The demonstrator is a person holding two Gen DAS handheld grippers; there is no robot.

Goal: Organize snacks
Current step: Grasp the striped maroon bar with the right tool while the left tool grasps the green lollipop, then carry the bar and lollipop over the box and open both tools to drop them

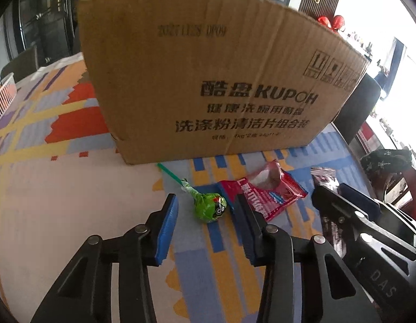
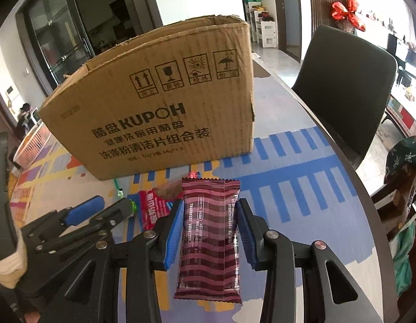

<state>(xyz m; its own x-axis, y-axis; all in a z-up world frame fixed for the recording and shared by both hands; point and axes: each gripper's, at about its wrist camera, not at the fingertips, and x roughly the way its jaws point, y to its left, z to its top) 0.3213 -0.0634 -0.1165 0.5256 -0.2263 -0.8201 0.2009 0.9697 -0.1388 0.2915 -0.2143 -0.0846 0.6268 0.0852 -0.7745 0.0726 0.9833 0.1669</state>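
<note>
Snacks are gathered on the patterned table cover (image 2: 302, 188) in front of a cardboard box (image 2: 165, 113). A dark red striped wrapper (image 2: 208, 242) is clamped lengthwise between the 2 blue pads of the right gripper (image 2: 210, 231), its top edge pointing toward the box. A green lollipop (image 1: 210, 206) lies between the fingers of the left gripper (image 1: 205, 210), whose jaws are partly apart and not pressed on it; its green stick points toward the box. A red packet (image 1: 272, 191) lies just beside the lollipop, with the left gripper's right finger partly in front of it.

Only the left wrist view shows the whole lollipop and the date stamp on the box; in the right wrist view the lollipop is mostly hidden behind the left gripper. Only the right wrist view shows the striped wrapper's full length, the open top of the box and its 4 handling symbols.

The table cover carries blue, orange, yellow and purple blocks. A dark chair (image 2: 348, 88) stands at the table's right edge, a white basket (image 2: 33, 145) sits at the far left, and a red bow (image 2: 348, 13) hangs near bright windows.
</note>
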